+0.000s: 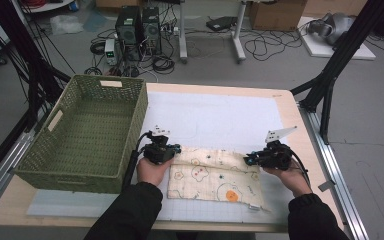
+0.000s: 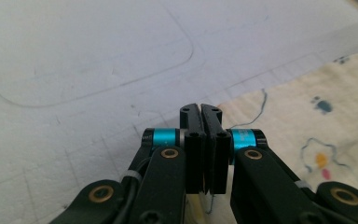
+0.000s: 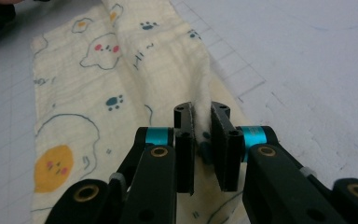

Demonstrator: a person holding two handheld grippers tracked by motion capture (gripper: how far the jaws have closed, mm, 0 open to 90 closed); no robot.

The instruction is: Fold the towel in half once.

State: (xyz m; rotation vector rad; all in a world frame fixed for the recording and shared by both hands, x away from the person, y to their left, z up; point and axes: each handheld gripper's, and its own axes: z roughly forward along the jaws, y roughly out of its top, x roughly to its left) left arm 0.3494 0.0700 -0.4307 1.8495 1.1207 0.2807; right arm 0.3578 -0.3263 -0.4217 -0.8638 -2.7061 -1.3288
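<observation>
Left gripper (image 1: 174,148): jaws pressed together at the left far corner of the cloth. In the left gripper view (image 2: 204,116) they look fully closed; whether a thin edge of fabric is caught between them cannot be told, though a thread of cloth shows just below them.

Right gripper (image 1: 248,159): jaws clamped on a raised ridge of fabric; the right gripper view (image 3: 202,119) shows the white edge pinched between the pads.

Cloth: cream rectangular muslin cloth printed with cartoon animals and a fried egg (image 1: 215,179), lying on the white gridded mat (image 1: 210,117) near the front edge of the table, its far edge lifted between the two grippers.

Basket: green woven rectangular basket (image 1: 137,112), just left of the left hand, nothing visible in it.

Step in hand (judged): a fold, far edge toward the near one.

Risk 1: left corner slips free when lifted, if that grip holds little or no fabric; the fold would skew.

Risk 2: uneven pull between the hands drags the whole cloth across the mat.

Risk 3: left gripper's cable (image 1: 131,162) brushes the basket wall.
</observation>
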